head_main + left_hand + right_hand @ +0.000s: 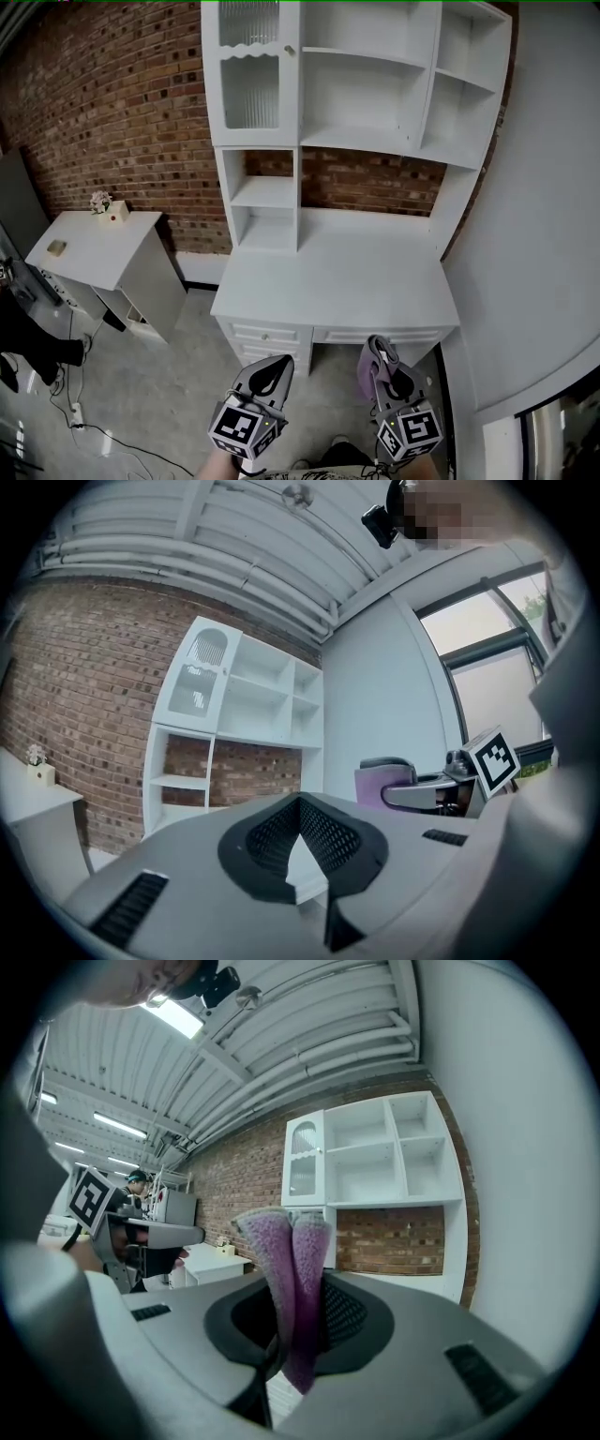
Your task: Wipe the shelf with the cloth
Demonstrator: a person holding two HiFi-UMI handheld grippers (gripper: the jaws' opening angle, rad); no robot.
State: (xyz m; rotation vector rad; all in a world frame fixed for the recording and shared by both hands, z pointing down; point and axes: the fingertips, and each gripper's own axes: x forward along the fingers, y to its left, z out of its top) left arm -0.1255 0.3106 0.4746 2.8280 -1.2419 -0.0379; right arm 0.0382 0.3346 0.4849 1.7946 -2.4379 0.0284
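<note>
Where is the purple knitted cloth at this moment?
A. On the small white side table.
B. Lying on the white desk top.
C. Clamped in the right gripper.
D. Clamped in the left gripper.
C: the right gripper view shows the purple knitted cloth pinched between the shut jaws of the right gripper; the left gripper holds nothing.

Both grippers sit side by side just before the desk point(337, 272): left gripper point(269, 373) jaws together, empty; right gripper point(382, 360) clamped on purple cloth point(364, 382).
</note>
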